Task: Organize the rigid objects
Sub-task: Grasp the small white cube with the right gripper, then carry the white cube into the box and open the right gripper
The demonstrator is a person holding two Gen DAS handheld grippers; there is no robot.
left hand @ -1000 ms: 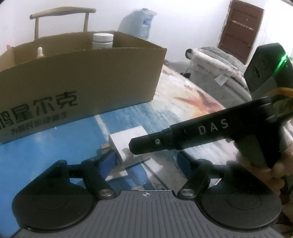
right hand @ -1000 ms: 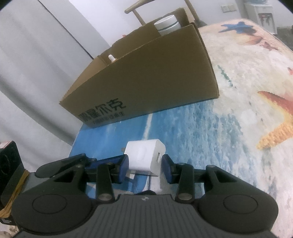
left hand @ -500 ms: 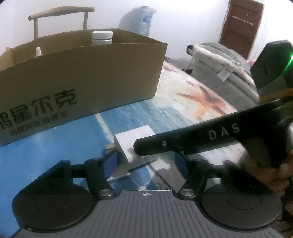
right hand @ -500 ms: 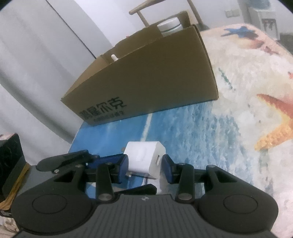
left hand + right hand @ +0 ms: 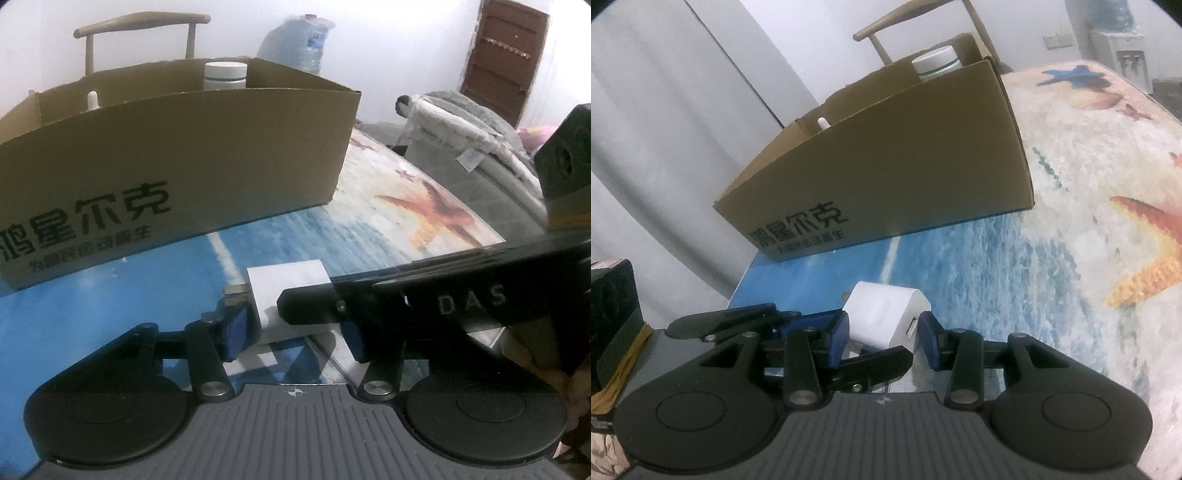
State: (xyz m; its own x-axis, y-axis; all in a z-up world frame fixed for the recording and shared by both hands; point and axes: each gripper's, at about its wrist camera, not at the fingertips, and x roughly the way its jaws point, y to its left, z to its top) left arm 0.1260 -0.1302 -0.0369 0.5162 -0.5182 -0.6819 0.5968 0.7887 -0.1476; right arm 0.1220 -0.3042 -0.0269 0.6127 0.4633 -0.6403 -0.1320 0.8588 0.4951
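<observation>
A white plug-in charger (image 5: 286,286) lies on the table's ocean-print cloth, also seen in the right wrist view (image 5: 886,319). My right gripper (image 5: 881,338) has its blue pads on either side of the charger, the left pad touching it, the right pad close to its USB side. My left gripper (image 5: 295,328) is open, its left pad beside the charger. The right gripper's finger (image 5: 406,306) crosses in front of it. A brown cardboard box (image 5: 177,177) stands behind, holding a white-capped jar (image 5: 225,75) and a small dropper bottle (image 5: 92,100).
A wooden chair (image 5: 140,26) stands behind the box. A water jug (image 5: 299,40) and a grey-covered seat (image 5: 461,125) are to the right. The table's rounded edge (image 5: 1160,110) runs along the right. A grey curtain (image 5: 665,147) hangs at left.
Both grippers have closed in around the charger. The right gripper's finger has slid lower and to the right across the left wrist view, and the box looks nearer.
</observation>
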